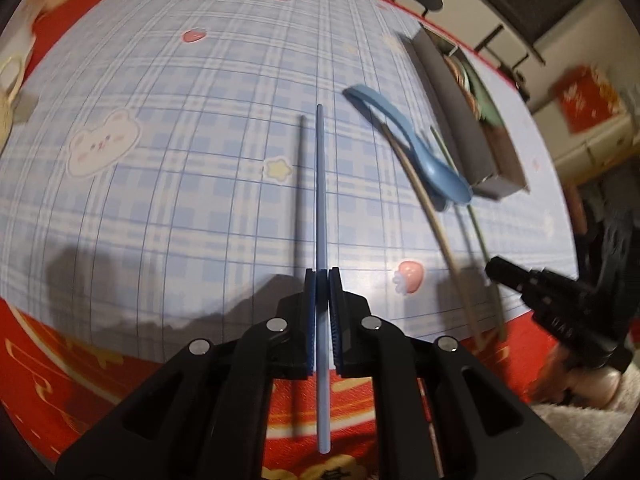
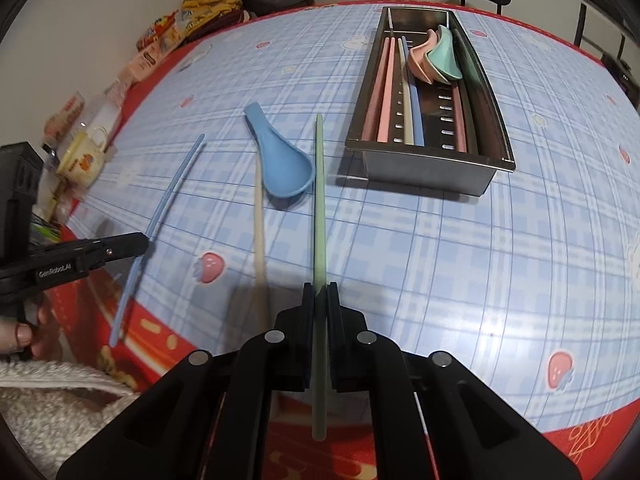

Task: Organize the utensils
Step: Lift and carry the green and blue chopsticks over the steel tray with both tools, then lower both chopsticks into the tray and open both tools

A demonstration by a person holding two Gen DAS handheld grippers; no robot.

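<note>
Gripping one chopstick each, left gripper [image 1: 322, 276] clamps blue [image 1: 321, 184], right gripper [image 2: 320, 290] clamps green [image 2: 319, 200]. Carry both level to the tray [image 2: 420, 160], lengthwise beside the others.

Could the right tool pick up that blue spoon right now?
Probably not: the right tool is already shut on a green chopstick. The blue spoon lies uncovered beside it.

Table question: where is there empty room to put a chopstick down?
The tablecloth is bare between the metal tray and the near red edge. It is also bare between the blue spoon and the snacks. It is crowded around the spoon and cream chopstick.
</note>
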